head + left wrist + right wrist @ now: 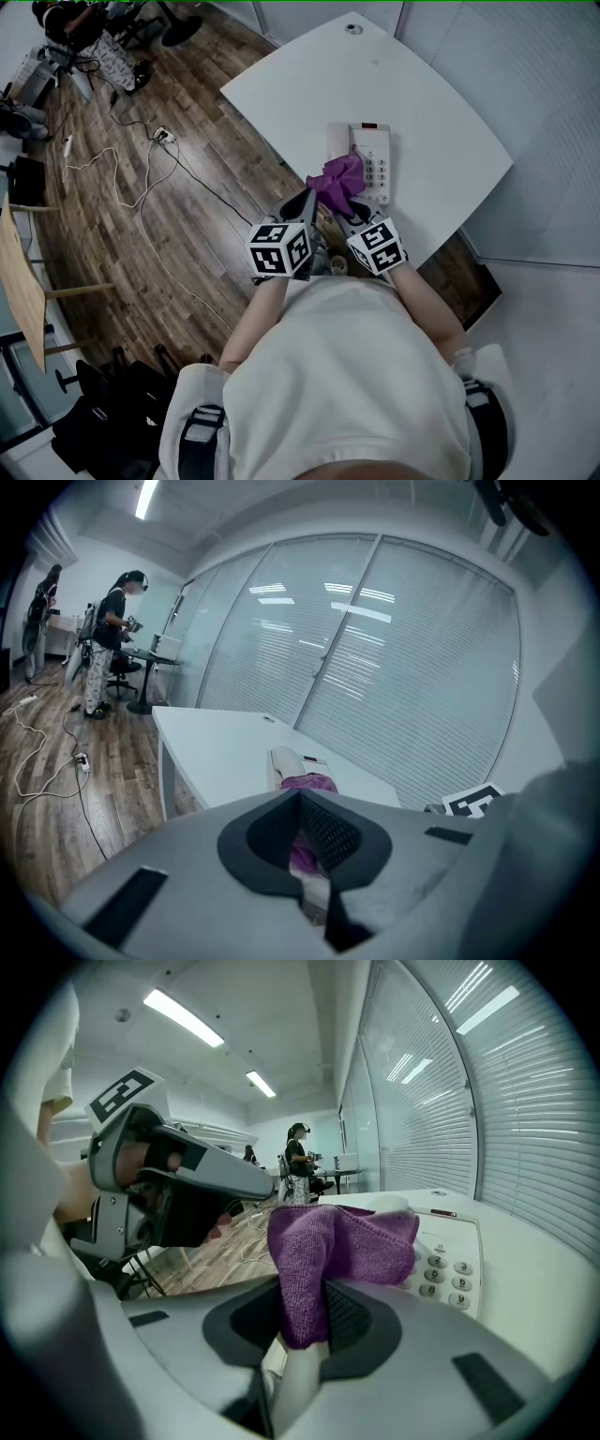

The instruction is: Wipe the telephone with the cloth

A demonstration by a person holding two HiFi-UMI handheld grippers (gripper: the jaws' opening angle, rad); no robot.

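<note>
The right gripper (pixel 300 1327) is pinching a fold of the purple cloth (pixel 342 1241) between its jaws. The cloth is draping over the handset side of the telephone (pixel 367 148), just beside the keypad (pixel 448 1274). The left gripper (pixel 302 832) is hovering by the telephone's near left corner, close beside the cloth, with its jaws pressed together on nothing. The telephone is sitting on the white table (pixel 309 84), near the person's edge. Off to the telephone's left, cables (pixel 141 187) are trailing across the wooden floor (pixel 216 253).
</note>
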